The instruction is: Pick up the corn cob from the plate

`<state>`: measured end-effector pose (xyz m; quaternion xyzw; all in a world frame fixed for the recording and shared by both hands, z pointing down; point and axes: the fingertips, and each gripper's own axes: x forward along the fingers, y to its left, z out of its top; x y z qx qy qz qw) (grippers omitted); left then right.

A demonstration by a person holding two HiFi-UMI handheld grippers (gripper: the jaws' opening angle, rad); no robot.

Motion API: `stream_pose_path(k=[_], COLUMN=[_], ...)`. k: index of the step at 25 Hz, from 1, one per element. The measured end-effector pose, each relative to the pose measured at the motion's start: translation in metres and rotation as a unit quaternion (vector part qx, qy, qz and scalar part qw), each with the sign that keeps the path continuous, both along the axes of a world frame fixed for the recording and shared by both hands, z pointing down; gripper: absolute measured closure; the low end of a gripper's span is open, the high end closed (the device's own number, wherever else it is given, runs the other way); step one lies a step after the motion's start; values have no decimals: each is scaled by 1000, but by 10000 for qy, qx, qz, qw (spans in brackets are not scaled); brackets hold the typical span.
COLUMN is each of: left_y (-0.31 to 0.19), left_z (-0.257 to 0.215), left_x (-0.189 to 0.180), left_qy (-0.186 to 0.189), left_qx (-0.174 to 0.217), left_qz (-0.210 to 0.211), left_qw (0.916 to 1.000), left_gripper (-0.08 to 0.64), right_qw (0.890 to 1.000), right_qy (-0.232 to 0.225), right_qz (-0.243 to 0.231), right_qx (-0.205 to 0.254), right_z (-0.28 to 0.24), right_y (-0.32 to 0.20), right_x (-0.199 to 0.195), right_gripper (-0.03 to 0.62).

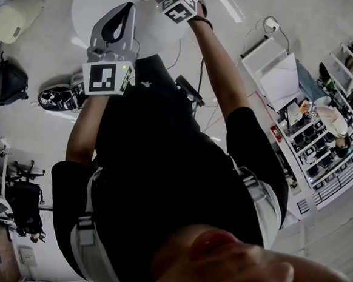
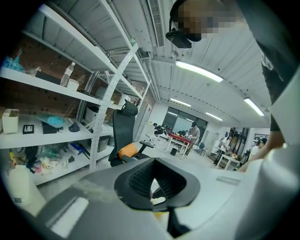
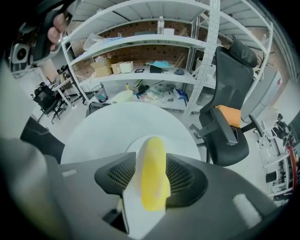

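Since the corn cob [image 3: 152,176] looks light, stiff & bumpy, a mid grip seems best; right gripper [image 3: 153,161] fingers pinch it above the plate [image 3: 132,144]; left gripper [image 2: 151,185] fingers closed, empty.

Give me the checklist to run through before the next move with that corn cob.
1. Right tool shut on the corn cob: ok, the cob sits between its jaws.
2. Corn cob off the plate: ok, the plate lies below it on the round table.
3. Left tool free: ok, jaws together with nothing between them.
4. Tools apart from each other: ok, the head view shows a gap between them.
5. Grip firm enough to carry: cannot tell.
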<state>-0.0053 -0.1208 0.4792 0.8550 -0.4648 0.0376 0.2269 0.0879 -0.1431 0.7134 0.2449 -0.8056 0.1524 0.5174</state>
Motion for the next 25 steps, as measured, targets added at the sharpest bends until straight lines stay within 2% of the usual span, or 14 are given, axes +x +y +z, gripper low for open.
stream_pose_path(k=[16,18,25], left_y=[-6,-8,-9], left_z=[20,21,27], left_x=[-5,-6,-12], left_qy=[39,50,54], left_qx=[-203,-227,-324], left_qz=[-50,-76,-163], left_qw=[9998,9997,9993], left_gripper=[554,554,554], right_qw=[9976,9971,9955], right_qy=[393,433,557], right_qz=[-215,-241,-393], right_qx=[-535,-573,-662], right_z=[43,46,54], right_y=[-7,-9,-14], right_x=[7,7,3], right_gripper=[311,282,275])
